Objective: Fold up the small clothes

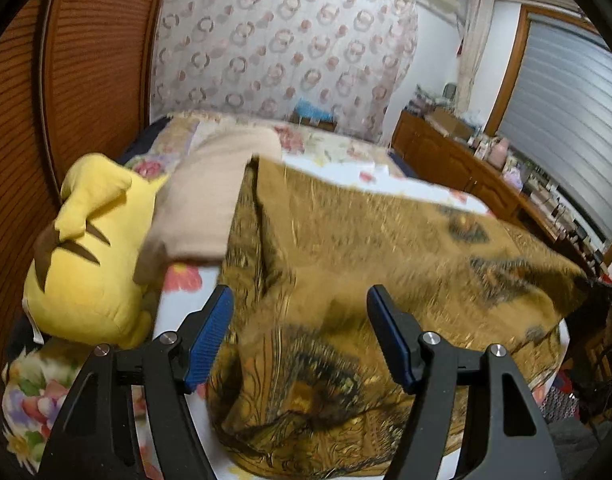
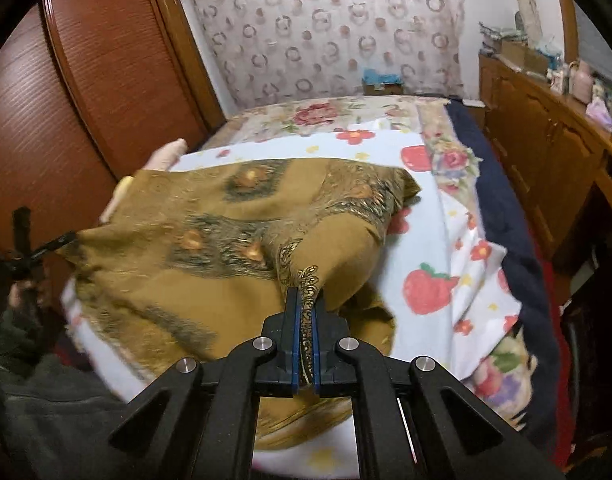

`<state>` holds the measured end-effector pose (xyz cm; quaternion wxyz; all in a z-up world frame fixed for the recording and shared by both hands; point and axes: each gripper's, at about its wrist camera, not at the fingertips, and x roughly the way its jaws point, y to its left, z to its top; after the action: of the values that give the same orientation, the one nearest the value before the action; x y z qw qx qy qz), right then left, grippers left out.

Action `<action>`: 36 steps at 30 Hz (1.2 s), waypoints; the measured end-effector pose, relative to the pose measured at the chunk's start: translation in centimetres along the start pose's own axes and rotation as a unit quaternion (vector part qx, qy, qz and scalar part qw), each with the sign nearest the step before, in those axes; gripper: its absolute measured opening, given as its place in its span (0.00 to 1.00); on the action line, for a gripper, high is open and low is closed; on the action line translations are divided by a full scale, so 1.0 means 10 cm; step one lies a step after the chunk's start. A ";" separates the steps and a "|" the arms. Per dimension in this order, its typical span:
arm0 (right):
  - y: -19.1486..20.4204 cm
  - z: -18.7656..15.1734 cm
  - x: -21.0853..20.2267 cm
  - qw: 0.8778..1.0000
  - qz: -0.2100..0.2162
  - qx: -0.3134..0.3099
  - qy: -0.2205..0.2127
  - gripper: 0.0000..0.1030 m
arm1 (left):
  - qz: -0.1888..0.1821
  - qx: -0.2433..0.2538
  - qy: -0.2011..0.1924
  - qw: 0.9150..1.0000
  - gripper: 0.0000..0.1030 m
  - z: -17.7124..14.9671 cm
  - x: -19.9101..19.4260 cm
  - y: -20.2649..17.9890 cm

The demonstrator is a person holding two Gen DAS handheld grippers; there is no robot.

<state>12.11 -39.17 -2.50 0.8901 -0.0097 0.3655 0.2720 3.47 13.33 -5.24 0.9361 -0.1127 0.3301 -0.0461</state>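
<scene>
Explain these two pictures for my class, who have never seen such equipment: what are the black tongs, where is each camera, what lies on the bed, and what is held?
No robot is here. A person holds a two-finger hand tool in each hand, with a wide-angle camera on each looking along the fingers. One picture comes from the left tool, the other from the right.

The left gripper is open, its blue-padded fingers spread above a brown patterned cloth and gripping nothing. The right gripper is shut on an edge of that same cloth, lifting it off the bed.

The bed has a white sheet printed with flowers and apples. Beside the cloth lie a yellow plush toy and a beige folded garment.
</scene>
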 end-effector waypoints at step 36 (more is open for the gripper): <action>0.08 -0.20 0.02 0.999 -0.036 -0.032 0.022 0.04 | 0.055 0.098 0.101 0.989 0.02 1.26 1.31 0.19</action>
<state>10.53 -38.88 -3.94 0.8903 -0.0578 0.3756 0.2508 21.61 15.32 -4.18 0.9056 0.0028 0.4225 -0.0375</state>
